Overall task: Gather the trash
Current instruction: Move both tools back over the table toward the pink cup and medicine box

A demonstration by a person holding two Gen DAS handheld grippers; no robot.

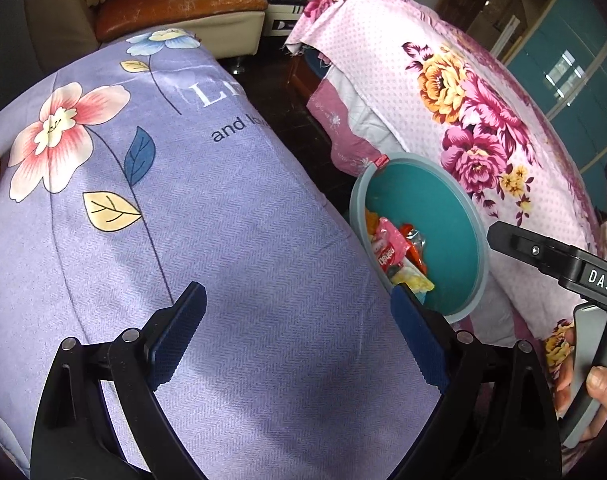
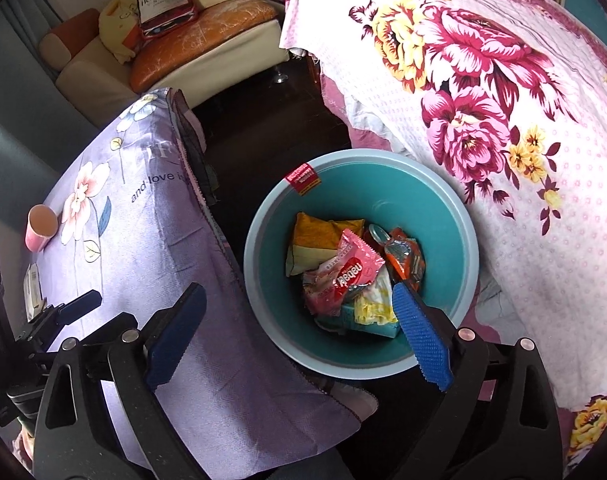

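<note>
A teal bin (image 2: 435, 208) with a grey rim stands on the dark floor between two cloth-covered surfaces. It holds several wrappers, with a pink Nabati wrapper (image 2: 353, 274) on top. My right gripper (image 2: 299, 308) is open and empty, hovering over the bin's near left rim. My left gripper (image 1: 299, 308) is open and empty above the purple floral cloth (image 1: 183, 200). The bin also shows in the left wrist view (image 1: 447, 216), to the right, with the wrappers (image 1: 395, 252) inside. The right gripper's body (image 1: 555, 260) shows beside it.
A pink cup (image 2: 41, 226) stands on the purple cloth at the far left. A pink floral cloth (image 2: 503, 120) covers a bed on the right. A sofa (image 2: 175, 44) with cushions and a Hennessy bag stands at the back.
</note>
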